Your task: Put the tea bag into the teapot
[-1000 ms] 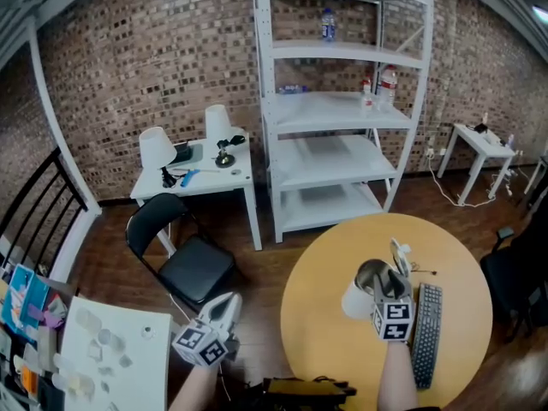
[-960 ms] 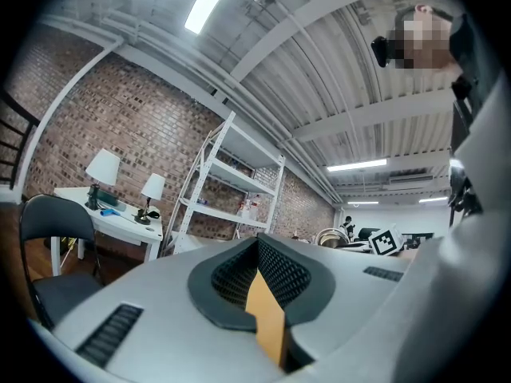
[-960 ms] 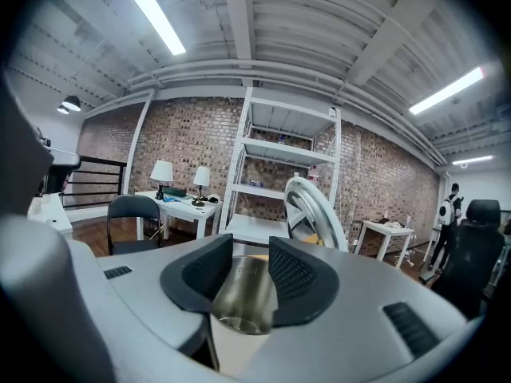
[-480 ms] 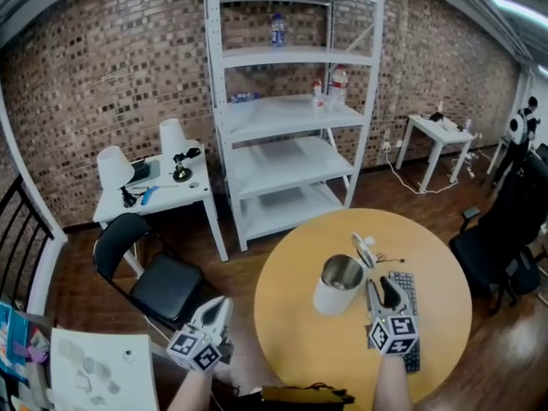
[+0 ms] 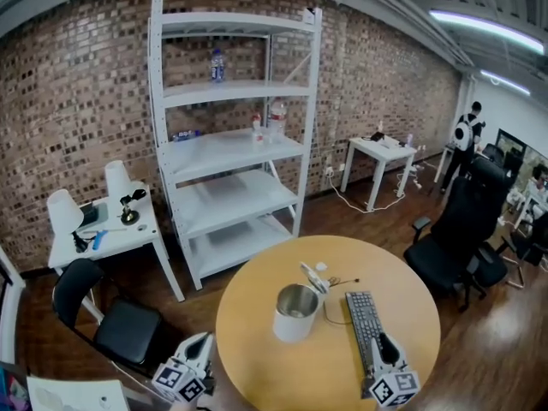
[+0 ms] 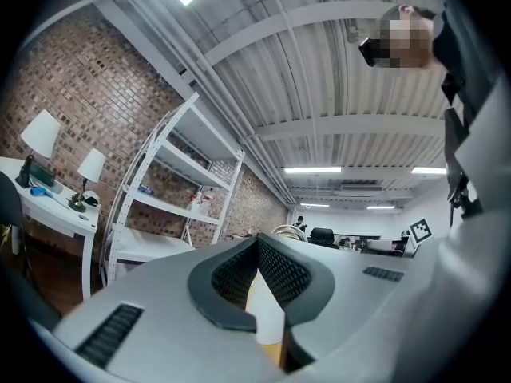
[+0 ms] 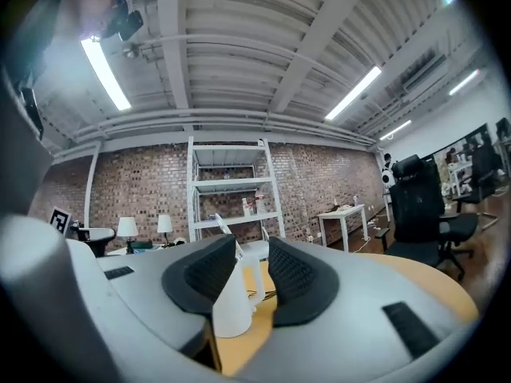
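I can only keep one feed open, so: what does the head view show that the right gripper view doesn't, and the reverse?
Only the head view: the keyboard and the teapot's open top. Only the right gripper view: the right gripper's pads standing apart, having just closed a little, with nothing gripped. Both: the teapot, the round table, the white shelf.
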Motion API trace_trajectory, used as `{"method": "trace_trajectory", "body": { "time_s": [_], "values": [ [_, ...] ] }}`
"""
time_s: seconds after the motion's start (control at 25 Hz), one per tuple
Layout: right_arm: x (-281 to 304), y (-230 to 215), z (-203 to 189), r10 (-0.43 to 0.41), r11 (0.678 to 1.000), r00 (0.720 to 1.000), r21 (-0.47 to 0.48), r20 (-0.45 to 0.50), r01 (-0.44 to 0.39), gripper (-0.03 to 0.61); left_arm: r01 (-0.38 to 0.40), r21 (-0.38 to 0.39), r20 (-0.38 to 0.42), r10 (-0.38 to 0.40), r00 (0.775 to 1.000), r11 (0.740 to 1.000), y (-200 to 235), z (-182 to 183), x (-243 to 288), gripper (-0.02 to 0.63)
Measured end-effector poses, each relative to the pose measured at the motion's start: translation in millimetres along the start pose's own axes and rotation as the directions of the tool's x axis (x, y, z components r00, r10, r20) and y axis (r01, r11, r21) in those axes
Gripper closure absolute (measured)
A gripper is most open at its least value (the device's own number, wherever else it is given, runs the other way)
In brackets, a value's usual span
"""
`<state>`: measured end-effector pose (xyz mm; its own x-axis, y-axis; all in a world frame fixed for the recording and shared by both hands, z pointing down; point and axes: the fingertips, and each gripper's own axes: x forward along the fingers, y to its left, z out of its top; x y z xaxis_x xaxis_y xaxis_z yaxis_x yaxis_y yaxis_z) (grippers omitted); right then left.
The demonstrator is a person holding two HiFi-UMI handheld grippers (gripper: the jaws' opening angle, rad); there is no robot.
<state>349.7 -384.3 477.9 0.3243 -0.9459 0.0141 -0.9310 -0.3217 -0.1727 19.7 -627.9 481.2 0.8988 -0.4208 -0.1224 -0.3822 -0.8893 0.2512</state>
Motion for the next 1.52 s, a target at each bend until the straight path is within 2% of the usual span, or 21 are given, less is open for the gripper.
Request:
{"method": "trace_trajectory", "body": {
  "time_s": [0.12,0.32,0.6,0.88,1.12,1.28,1.52],
  "values": [
    [-20,-16,1,-0.052,0.998,0.997,0.031,0.061,0.05,0.484,0.006,-0.002,-0.006,-0.006,1.0,1.0,2,-4,3,0.62],
    [-31,-21,2,-0.1,0.995,0.99,-0.013,0.104,0.102,0.566,-0.028,-0.002,-0.021,0.028,0.999,1.0,14,-10,-6,0.62],
    [-16,-19,1,-0.058,0.998,0.994,-0.005,0.093,0.059,0.568,-0.052,0.003,0.022,0.052,0.998,0.999,12,-8,-12,0.62],
    [-5,-15,-2,-0.042,0.999,0.995,0.019,0.091,0.041,0.571,-0.081,-0.002,0.032,0.081,0.996,0.997,13,-3,-20,0.62],
    [1,-15,-12,-0.036,0.998,0.997,0.049,0.066,0.032,0.571,-0.128,0.02,-0.007,0.128,0.992,0.992,40,-34,-34,0.62],
    [5,-12,-24,-0.019,0.998,0.999,0.06,0.04,0.017,0.571,-0.125,0.004,-0.011,0.125,0.992,0.992,31,-29,-33,0.62],
    [11,-9,-18,-0.003,0.999,0.999,0.054,0.047,0.0,0.571,-0.106,-0.011,-0.004,0.106,0.994,0.994,15,-15,-25,0.62]
  ]
}}
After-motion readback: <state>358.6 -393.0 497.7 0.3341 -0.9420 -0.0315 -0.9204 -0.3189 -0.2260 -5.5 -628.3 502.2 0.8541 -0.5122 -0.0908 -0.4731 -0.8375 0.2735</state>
